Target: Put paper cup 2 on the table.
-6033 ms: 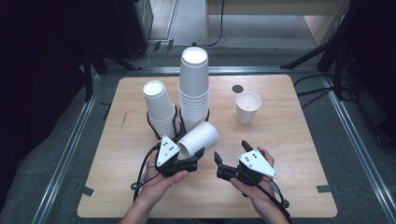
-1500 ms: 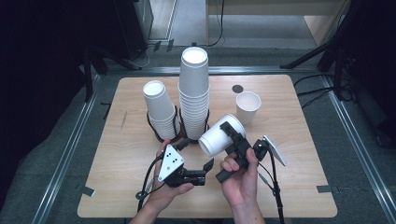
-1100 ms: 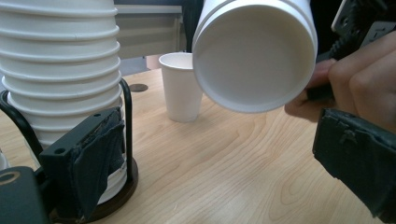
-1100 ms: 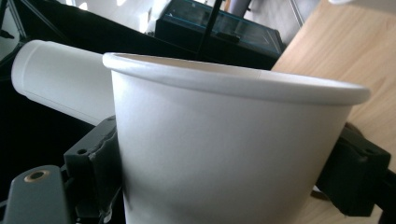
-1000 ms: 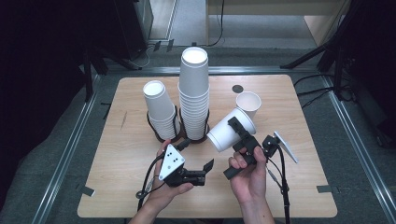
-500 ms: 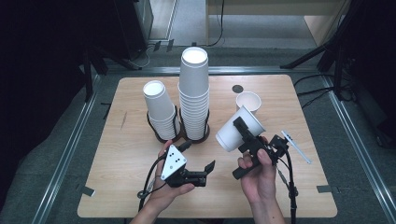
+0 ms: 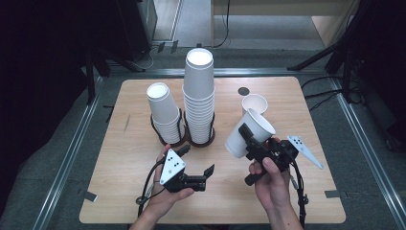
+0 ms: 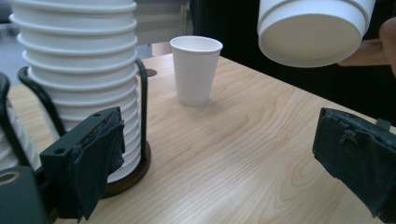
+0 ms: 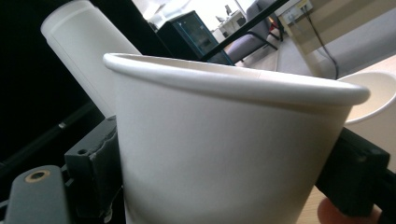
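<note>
Fingers (image 7: 245,135) clamping paper cup (image 7: 250,132), carried nearer standing cup (image 7: 254,102)

On the tabletop (image 7: 134,191), two stacks of cups stand side by side toward the back: the shorter stack (image 7: 165,115) on the left, the taller stack (image 7: 198,96) just to its right, each in its own ring holder. A single cup (image 7: 254,103) stands upright to the right of the tall stack, with a small disc (image 7: 243,91) just behind it. My left gripper (image 7: 196,178) sits low over the near part, in front of the stacks. My right gripper (image 7: 249,141) is to its right, off the tabletop, with a tilted cup (image 7: 249,132) between its jaws, in front of the single cup.
</note>
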Available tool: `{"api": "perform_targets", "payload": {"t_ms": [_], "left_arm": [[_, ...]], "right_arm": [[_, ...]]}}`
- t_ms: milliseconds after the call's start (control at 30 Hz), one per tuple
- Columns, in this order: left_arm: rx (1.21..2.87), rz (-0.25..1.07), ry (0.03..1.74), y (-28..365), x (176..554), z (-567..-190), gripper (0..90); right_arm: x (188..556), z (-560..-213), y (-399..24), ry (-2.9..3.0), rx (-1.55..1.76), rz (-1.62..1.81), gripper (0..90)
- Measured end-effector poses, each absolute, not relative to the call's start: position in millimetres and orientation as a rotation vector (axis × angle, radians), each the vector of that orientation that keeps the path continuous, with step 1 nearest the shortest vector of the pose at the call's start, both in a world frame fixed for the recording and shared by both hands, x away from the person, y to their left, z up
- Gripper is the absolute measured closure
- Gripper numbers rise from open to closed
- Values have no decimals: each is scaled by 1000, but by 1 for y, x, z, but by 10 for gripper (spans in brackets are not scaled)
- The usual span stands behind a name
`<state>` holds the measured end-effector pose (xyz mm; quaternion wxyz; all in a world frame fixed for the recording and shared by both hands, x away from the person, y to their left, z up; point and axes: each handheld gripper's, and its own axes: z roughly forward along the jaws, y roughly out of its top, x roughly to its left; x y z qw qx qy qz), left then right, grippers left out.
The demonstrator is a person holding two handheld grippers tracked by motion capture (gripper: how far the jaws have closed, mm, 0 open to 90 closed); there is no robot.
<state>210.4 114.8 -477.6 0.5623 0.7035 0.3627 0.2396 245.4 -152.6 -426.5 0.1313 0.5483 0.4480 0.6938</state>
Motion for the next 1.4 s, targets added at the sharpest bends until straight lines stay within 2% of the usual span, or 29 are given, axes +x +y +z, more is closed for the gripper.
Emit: {"api": "perform_targets", "payload": {"t_ms": [733,1400], "left_arm": [[1644,633,1007,167,205,-499,23],[1597,699,1189,226,207,-519,0]], "right_arm": [[238,-436,-165,1380,1313,1930,138],[251,-465,-173,1340,1142,1691,138]]}}
